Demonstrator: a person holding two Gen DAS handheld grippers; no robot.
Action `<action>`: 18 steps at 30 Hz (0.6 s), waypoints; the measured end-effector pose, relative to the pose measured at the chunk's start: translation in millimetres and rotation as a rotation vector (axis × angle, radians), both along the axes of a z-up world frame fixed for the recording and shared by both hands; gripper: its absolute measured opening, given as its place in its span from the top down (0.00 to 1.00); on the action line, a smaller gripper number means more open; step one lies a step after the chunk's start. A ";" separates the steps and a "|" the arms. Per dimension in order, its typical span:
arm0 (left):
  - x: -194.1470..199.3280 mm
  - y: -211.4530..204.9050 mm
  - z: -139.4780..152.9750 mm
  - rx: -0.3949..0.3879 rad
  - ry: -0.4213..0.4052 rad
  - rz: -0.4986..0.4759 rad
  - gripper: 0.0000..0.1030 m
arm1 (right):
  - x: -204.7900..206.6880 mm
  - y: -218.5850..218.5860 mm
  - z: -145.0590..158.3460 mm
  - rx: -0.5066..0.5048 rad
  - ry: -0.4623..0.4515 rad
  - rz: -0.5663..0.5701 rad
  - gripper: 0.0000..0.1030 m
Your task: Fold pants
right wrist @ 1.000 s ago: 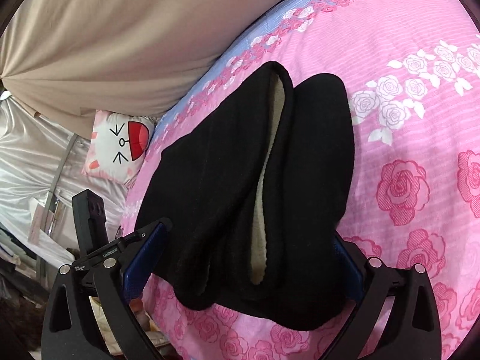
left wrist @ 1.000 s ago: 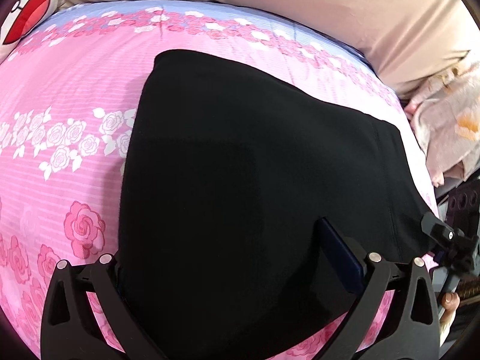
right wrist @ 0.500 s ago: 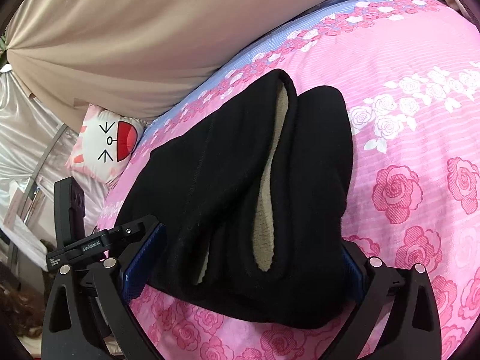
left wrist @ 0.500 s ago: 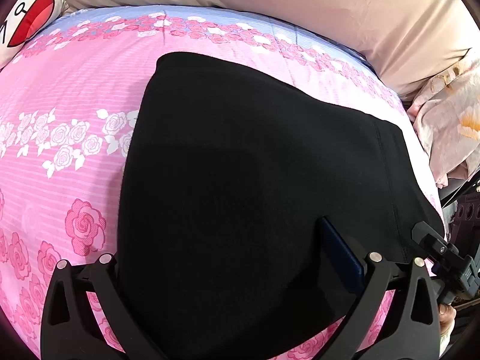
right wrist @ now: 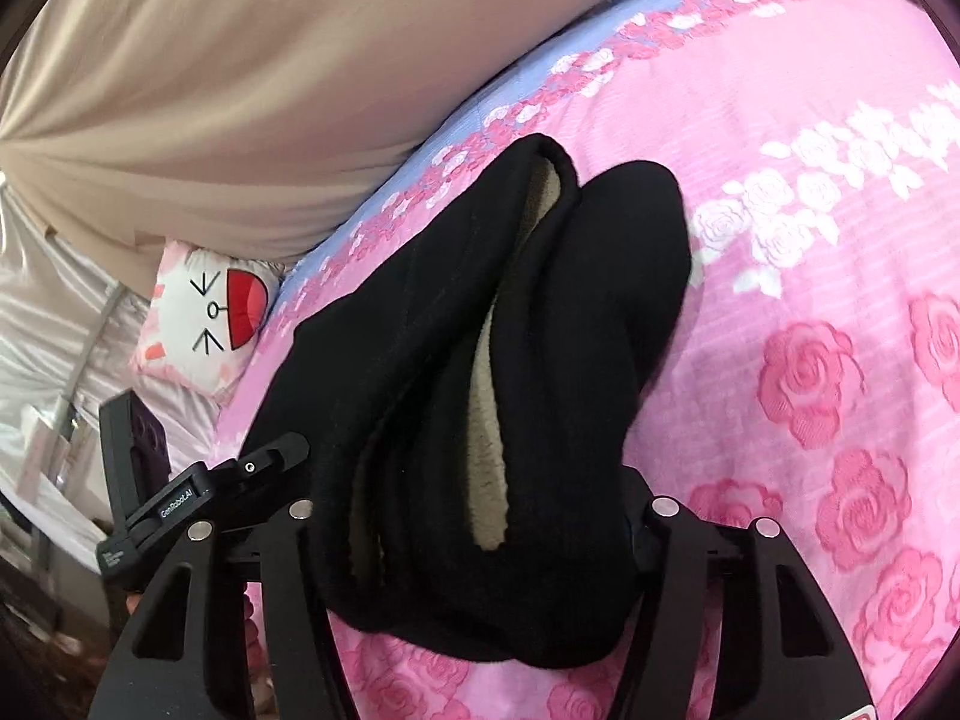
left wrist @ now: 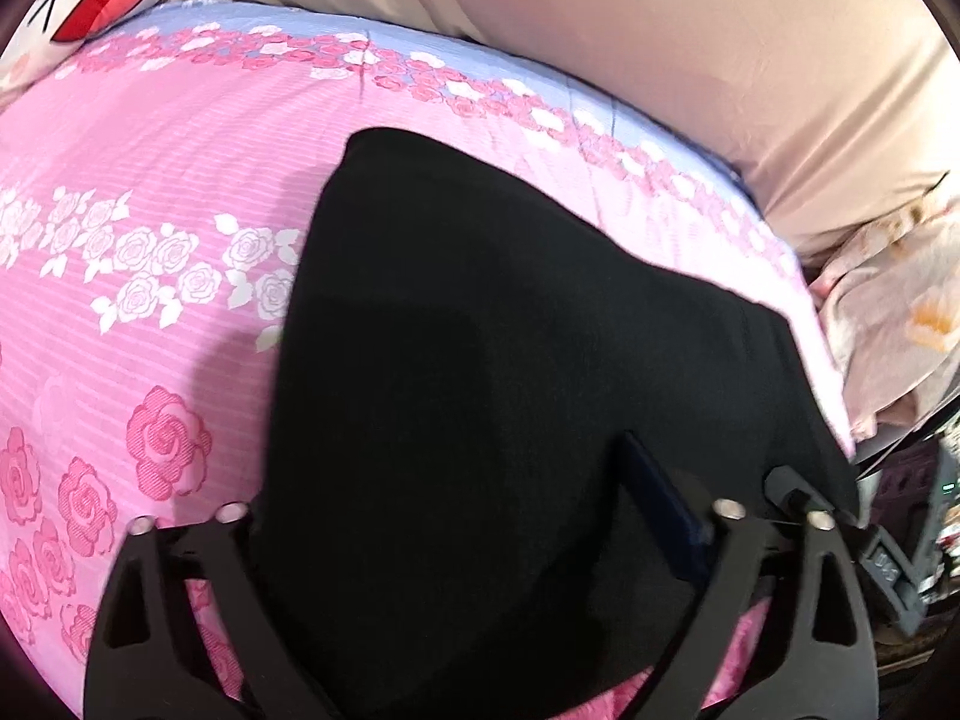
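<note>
The black pants [left wrist: 510, 420] lie folded on the bed's pink rose-print sheet [left wrist: 150, 192], and both grippers sit at their near edge. In the left wrist view the left gripper [left wrist: 474, 516] has its fingers [left wrist: 660, 516] spread wide, with the dark cloth lying between them. In the right wrist view the right gripper [right wrist: 480, 516] also stands spread, straddling the stacked folds, whose beige fleece lining [right wrist: 489, 420] shows. From that gripper, the pants' long axis runs away toward the beige curtain [right wrist: 240, 90]. The cartoon-face pillow [right wrist: 210, 312] lies beside the pants' far-left edge.
</note>
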State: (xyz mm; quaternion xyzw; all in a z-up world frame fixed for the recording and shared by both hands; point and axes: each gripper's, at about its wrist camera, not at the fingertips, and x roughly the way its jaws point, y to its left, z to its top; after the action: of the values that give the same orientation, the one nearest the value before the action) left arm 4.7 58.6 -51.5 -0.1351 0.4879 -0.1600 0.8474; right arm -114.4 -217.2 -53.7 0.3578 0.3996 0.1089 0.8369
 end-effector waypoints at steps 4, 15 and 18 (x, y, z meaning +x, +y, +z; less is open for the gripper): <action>1.1 11.5 -5.5 -0.052 0.031 -0.055 0.27 | -8.4 -10.9 -3.3 0.069 0.013 0.020 0.38; -23.8 0.5 68.0 -0.041 -0.193 -0.131 0.75 | -31.2 17.1 61.0 -0.041 -0.179 0.018 0.59; -42.0 1.5 100.4 -0.057 -0.280 -0.159 0.75 | -50.2 22.7 97.1 -0.088 -0.267 0.019 0.59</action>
State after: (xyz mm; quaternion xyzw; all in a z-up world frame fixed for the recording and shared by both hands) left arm -37.2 60.1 48.9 -0.0964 0.3693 -0.2578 0.8876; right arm -164.7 -194.5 43.4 0.2994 0.2925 0.1456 0.8964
